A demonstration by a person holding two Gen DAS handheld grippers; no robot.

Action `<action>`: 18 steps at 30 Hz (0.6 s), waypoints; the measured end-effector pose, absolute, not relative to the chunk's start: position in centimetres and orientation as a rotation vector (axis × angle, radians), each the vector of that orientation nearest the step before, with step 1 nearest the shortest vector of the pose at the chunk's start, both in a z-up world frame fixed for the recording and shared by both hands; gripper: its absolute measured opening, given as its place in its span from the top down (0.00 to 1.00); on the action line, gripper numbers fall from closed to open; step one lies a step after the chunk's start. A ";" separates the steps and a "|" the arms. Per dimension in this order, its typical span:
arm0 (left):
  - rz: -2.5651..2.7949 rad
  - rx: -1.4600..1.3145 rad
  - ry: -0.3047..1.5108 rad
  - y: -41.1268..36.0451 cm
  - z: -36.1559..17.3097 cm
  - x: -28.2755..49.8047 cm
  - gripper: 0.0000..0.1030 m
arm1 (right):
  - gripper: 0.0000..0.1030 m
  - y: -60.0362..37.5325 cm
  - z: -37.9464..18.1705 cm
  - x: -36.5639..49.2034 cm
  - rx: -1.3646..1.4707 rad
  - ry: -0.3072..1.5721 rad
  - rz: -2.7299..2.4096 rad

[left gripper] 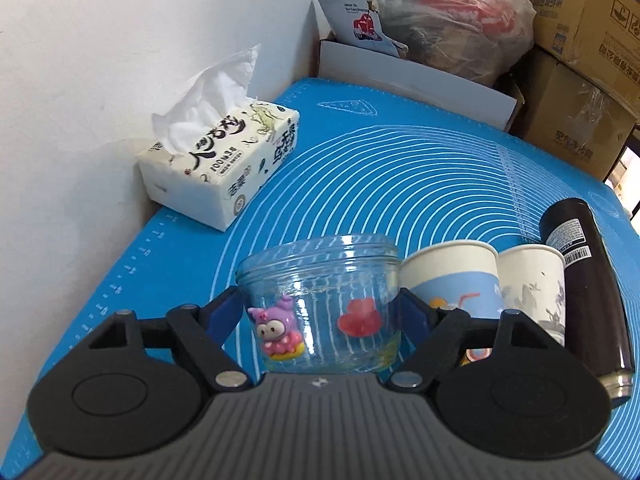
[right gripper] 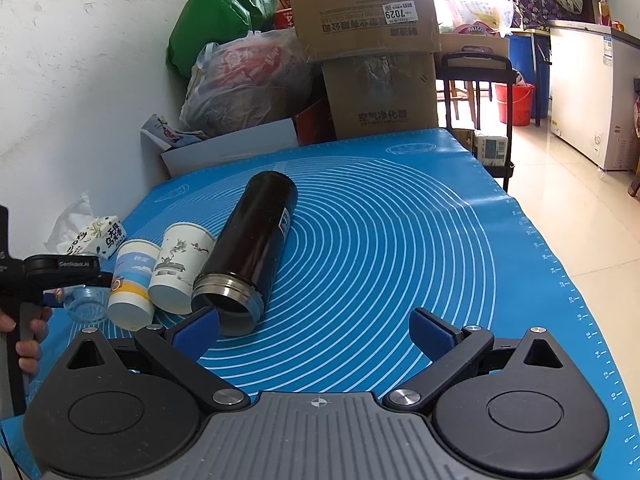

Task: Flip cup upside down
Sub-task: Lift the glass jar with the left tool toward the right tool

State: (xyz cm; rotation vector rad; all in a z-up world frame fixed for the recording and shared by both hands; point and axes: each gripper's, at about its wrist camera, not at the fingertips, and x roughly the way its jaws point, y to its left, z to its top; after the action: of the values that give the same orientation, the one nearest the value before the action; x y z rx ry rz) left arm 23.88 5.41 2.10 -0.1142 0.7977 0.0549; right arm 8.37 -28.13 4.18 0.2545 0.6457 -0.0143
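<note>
A clear glass cup (left gripper: 322, 304) with cartoon stickers stands upright on the blue mat (left gripper: 400, 184). My left gripper (left gripper: 320, 312) has a blue pad on each side of it, touching or nearly touching its walls. In the right wrist view the cup (right gripper: 86, 304) shows at far left under the left gripper (right gripper: 60, 280). My right gripper (right gripper: 316, 332) is open and empty above the mat (right gripper: 380, 240), its left pad close to the mouth of a lying black flask (right gripper: 252, 248).
Two paper cups (left gripper: 452, 280) (left gripper: 536, 284) lie right of the glass cup, then the black flask (left gripper: 580, 280). A tissue pack (left gripper: 224, 164) sits at the left by the wall. Boxes and bags (left gripper: 448, 28) crowd the mat's far edge. The floor (right gripper: 580, 216) drops off on the right.
</note>
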 end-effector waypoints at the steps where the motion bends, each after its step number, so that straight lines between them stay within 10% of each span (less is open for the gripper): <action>1: 0.055 -0.107 0.792 5.4 2.3 23.6 0.21 | 0.01 -28.1 4.2 8.4 0.254 0.646 -0.014; 18: -0.138 -0.008 0.822 0.1 4.4 13.0 0.21 | 0.01 -28.8 5.1 5.9 0.263 0.639 0.010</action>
State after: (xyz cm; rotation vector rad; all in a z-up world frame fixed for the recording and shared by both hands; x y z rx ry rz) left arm 12.97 0.06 4.38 -0.0078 0.8222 -0.1382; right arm 5.92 -28.84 5.09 0.2628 0.6390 0.0101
